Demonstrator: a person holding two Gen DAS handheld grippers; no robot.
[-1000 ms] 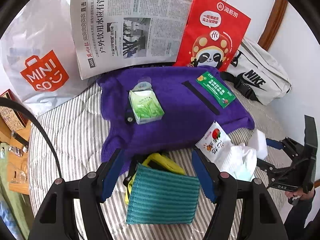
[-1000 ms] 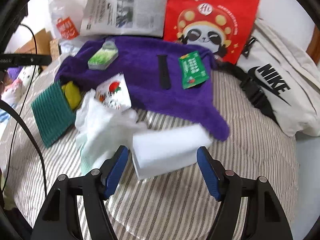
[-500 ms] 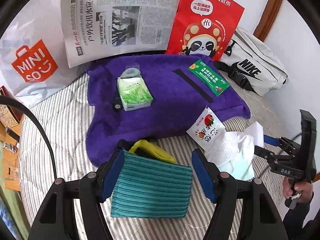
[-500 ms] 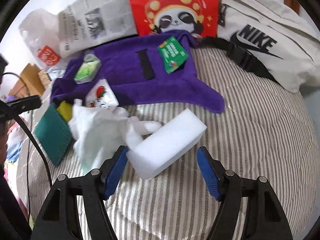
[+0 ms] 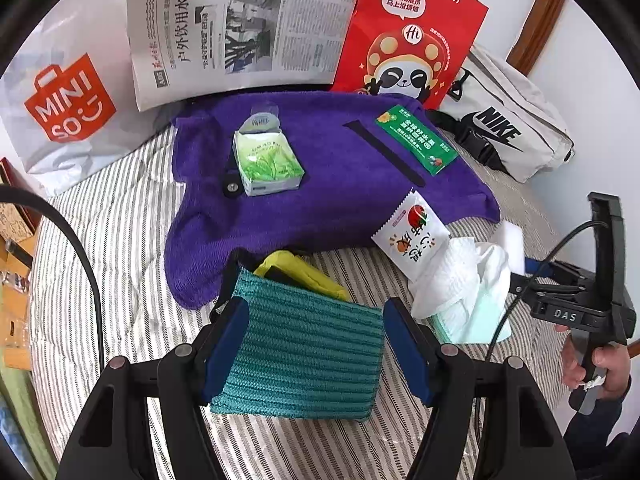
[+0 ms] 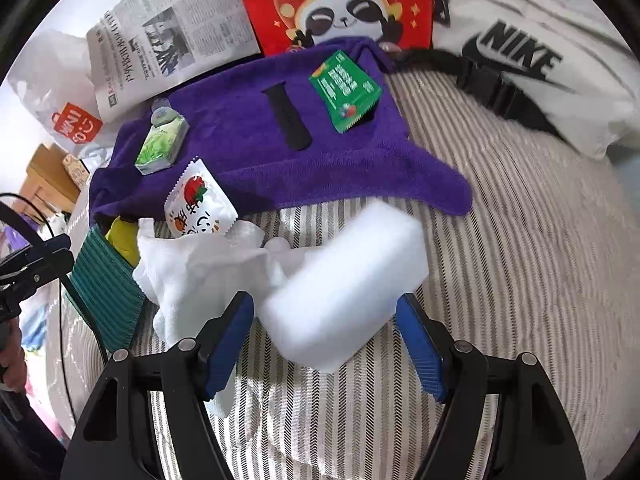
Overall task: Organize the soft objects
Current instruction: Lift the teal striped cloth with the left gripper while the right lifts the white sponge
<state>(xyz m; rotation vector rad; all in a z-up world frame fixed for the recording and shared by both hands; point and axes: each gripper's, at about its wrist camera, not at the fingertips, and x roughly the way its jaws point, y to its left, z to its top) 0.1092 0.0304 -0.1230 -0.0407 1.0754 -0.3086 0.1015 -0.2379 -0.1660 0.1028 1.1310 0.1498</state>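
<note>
left gripper (image 5: 314, 344): spread astride teal cloth (image 5: 300, 360) | right gripper (image 6: 326, 344): spread astride white sponge (image 6: 344, 280)

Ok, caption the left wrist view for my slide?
Left hand-held gripper open astride a teal ribbed cloth on a striped bed, purple towel beyond.

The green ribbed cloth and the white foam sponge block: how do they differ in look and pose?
The green ribbed cloth is flat, thin and corded; the white foam sponge block is thick, smooth and boxy. The cloth overlaps a yellow cloth; the sponge lies against crumpled white tissue. Both rest on the striped bedding, each between open gripper fingers.
</note>
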